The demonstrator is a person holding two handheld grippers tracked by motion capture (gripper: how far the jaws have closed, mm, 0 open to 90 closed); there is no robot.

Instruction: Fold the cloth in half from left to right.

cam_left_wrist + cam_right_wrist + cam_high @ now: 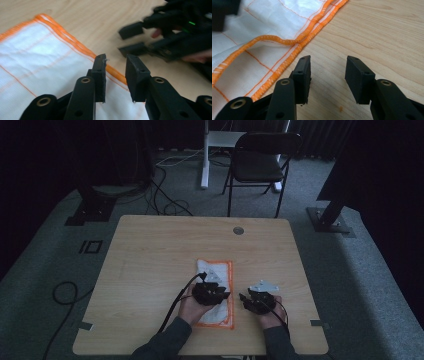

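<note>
A white cloth (217, 270) with an orange hem and thin orange grid lines lies flat near the middle of the wooden table (150, 255). My left gripper (214, 282) hovers over the cloth's right part. In the left gripper view its jaws (115, 58) stand open a little above the orange hem of the cloth (37, 55), with nothing between them. My right gripper (262, 291) sits just right of the cloth. Its jaws (327, 60) are open over bare wood, beside the folded double hem of the cloth (262, 20). The right gripper (120, 42) looks blurred in the left gripper view.
A round grommet (238, 230) is set in the table near its far edge. Behind the table stand a black folding chair (262, 160) and a white desk leg (205, 155). Cables (165, 195) run over the grey carpet, with black stand bases (330, 220) at both sides.
</note>
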